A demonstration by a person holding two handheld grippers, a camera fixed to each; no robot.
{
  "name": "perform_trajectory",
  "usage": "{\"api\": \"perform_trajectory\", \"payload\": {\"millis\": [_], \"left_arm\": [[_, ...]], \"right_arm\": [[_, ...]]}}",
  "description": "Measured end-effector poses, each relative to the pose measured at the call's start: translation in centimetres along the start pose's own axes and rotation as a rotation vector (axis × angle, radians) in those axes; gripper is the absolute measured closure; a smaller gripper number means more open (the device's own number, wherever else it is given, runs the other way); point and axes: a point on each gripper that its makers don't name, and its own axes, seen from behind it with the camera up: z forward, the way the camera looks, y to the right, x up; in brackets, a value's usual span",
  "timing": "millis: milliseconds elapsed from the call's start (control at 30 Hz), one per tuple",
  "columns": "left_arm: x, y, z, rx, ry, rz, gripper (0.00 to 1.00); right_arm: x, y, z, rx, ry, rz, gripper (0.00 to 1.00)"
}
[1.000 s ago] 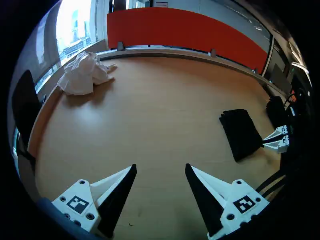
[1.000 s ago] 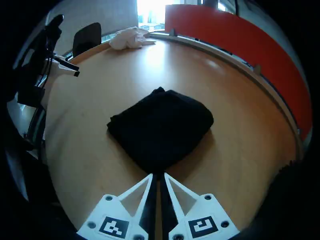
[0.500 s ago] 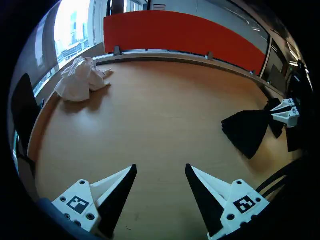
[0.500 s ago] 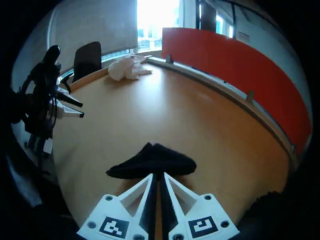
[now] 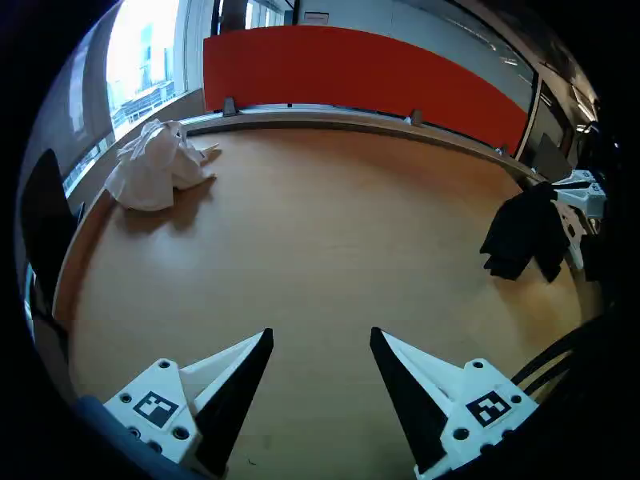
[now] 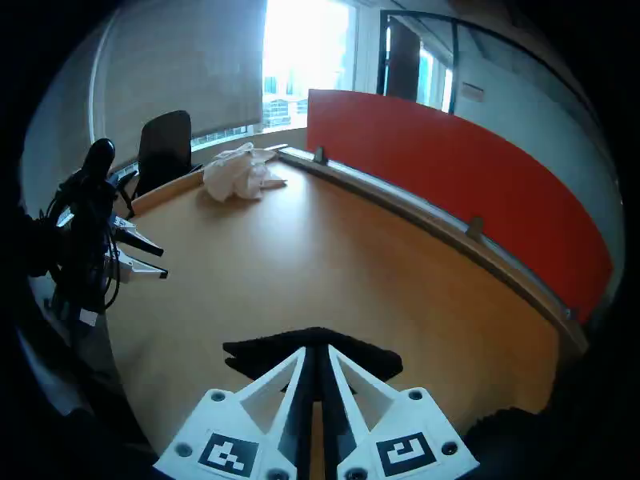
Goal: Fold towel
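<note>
While the left gripper [image 5: 321,331] hangs over the table [image 5: 320,224] with its fingers wide apart and empty, the right gripper [image 6: 317,350] is held up high. It is pinched tight on the black towel [image 5: 524,232], which hangs bunched over the table's right end.

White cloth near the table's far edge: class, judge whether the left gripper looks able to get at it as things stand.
Probably yes. The left gripper is open and empty, with bare table between it and the white cloth; the right gripper holds the black towel well aside.
</note>
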Motion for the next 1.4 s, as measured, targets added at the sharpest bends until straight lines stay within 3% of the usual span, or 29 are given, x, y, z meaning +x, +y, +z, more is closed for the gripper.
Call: {"api": "perform_trajectory", "payload": {"millis": [367, 867, 1400], "left_arm": [[0.6, 0.4, 0.2, -0.010, -0.002, 0.014, 0.10], [1.2, 0.7, 0.3, -0.015, -0.002, 0.021, 0.10], [1.6, 0.6, 0.1, -0.007, -0.003, 0.033, 0.10]], "right_arm": [[-0.2, 4.9, -2.9, -0.063, 0.000, 0.046, 0.96], [0.0, 13.8, -6.8, -0.156, -0.001, 0.094, 0.96], [-1.6, 23.8, -10.2, -0.277, -0.064, 0.107, 0.96]]}}
